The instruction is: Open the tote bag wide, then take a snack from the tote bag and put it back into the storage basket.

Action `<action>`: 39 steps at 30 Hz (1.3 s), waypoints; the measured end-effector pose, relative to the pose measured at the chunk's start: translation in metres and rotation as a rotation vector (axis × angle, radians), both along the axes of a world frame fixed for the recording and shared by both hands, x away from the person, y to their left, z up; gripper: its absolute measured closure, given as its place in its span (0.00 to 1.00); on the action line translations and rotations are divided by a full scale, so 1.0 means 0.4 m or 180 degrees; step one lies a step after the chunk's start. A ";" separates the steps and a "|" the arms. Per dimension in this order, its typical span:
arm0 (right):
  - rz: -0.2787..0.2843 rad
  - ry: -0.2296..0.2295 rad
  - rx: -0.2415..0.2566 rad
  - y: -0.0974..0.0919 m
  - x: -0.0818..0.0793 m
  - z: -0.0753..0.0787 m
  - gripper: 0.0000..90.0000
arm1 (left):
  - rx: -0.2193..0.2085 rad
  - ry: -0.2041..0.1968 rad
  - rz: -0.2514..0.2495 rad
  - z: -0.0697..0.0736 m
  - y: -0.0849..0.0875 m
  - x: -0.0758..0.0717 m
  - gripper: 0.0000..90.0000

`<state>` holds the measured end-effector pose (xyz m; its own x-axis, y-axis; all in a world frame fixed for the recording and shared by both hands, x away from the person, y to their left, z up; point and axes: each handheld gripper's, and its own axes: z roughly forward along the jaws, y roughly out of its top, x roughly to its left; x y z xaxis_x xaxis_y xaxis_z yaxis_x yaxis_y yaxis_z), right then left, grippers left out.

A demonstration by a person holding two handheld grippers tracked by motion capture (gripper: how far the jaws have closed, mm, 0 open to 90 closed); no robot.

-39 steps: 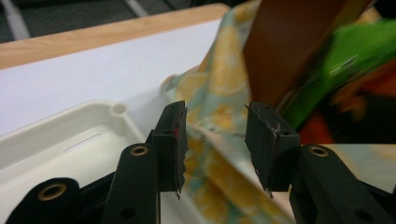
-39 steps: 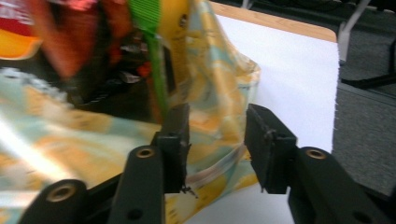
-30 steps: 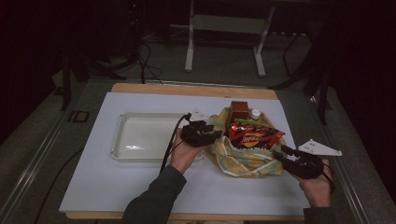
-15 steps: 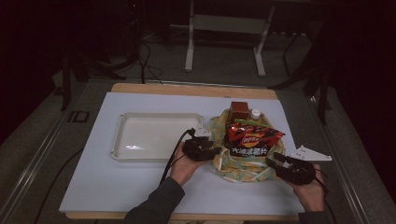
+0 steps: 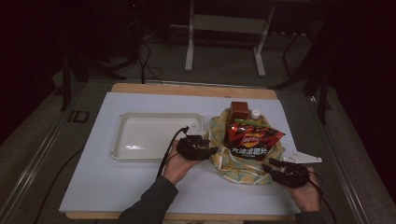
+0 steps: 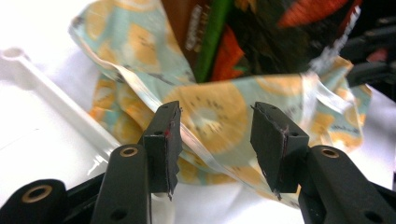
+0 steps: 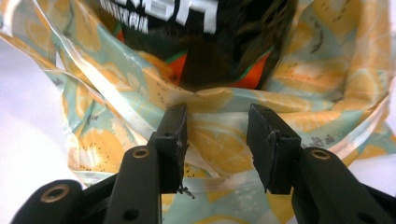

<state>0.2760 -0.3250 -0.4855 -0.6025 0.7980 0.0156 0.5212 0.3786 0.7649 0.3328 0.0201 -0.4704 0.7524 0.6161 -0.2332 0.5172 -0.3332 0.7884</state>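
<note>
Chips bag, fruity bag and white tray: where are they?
chips bag (image 5: 252, 142), high view, red front.
fruity bag (image 6: 219, 112), left gripper view, orange-slice print.
white tray (image 5: 140, 137), high view, bare floor.

Dim lab or test room, not home. White board covers wooden table; grey carpet floor beyond far edge; loose black cables and metal stand legs behind; surroundings dark, equipment-like.

One tray, one bag, one chip packet, two hand-held grippers
</note>
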 end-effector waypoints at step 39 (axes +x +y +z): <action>0.0020 -0.0117 0.0388 -0.037 -0.011 0.062 0.57 | 0.0340 0.0002 -0.0248 -0.090 -0.020 -0.077 0.61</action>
<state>0.2714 -0.3399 -0.4608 -0.6094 0.7877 0.0902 0.4900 0.2847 0.8239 0.3022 0.0122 -0.5064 0.7989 0.5770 -0.1699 0.4868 -0.4544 0.7460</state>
